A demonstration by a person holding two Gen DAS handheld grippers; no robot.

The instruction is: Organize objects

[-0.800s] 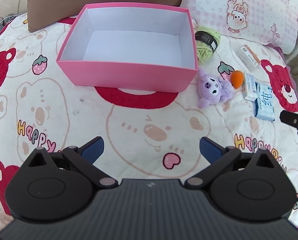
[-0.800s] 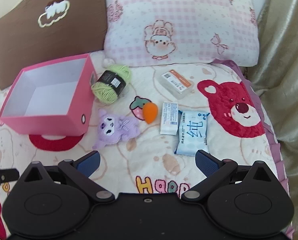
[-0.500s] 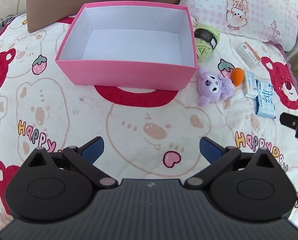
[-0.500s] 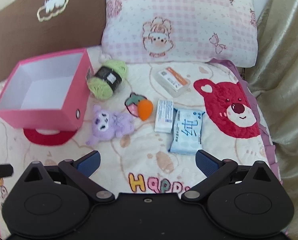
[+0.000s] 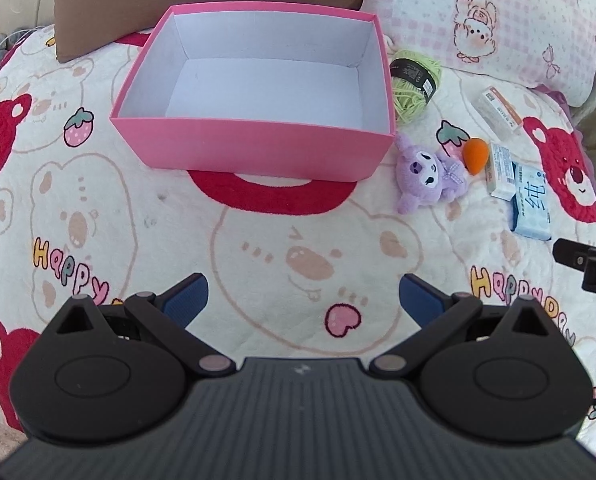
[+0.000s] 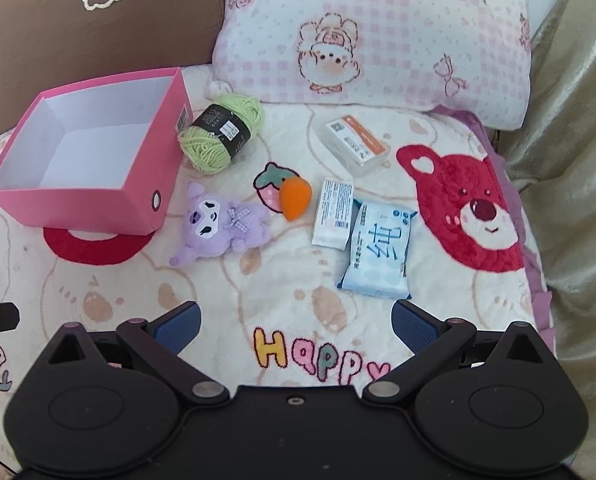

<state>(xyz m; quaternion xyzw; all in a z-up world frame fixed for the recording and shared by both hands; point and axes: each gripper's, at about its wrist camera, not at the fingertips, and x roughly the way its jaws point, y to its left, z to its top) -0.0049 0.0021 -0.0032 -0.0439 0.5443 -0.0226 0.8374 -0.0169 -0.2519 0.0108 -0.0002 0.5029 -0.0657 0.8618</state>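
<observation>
As I eased both cameras nearer, the left gripper [image 5: 303, 294] and right gripper [image 6: 294, 322] hung wide apart and empty, the pink box [image 5: 258, 148] unfilled, sorting unstarted.

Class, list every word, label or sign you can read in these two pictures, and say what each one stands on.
"HAPPY": coloured letters on the blanket, near the right tongs.
"HAPPY": again on the blanket, left wrist view.
"纯": large character on the blue tissue pack.
Too small or blurred: yarn ball band, white carton, clear case label, pink box sticker.
</observation>
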